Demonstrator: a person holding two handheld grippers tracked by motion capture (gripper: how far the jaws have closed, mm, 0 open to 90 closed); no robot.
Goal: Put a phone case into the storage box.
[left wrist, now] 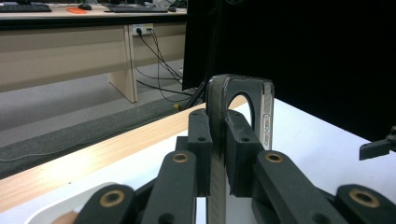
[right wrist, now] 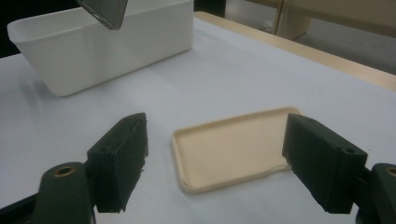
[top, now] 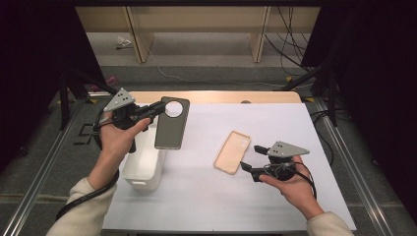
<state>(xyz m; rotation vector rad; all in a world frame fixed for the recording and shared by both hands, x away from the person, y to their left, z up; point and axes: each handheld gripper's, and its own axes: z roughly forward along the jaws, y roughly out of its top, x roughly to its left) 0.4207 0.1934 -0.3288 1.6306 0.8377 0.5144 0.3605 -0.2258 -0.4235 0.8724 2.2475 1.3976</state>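
A dark grey phone case (top: 172, 125) with a round camera hole hangs above the table, its lower end beside the white bin (top: 142, 169). My left gripper (top: 160, 108) is shut on the case's upper edge; in the left gripper view the pads (left wrist: 238, 140) pinch the thin case wall (left wrist: 215, 98). A beige phone case (top: 232, 151) lies hollow side up on the white sheet. My right gripper (top: 251, 158) hovers just right of it, open. In the right gripper view the beige case (right wrist: 229, 149) lies ahead between the spread jaws of that gripper (right wrist: 222, 156).
The white bin (right wrist: 93, 51) stands at the table's left, with the dark case's corner (right wrist: 105, 10) above it. A white sheet (top: 275, 123) covers the table, with a wooden strip (top: 216, 96) along the far edge. Desks and cables lie beyond.
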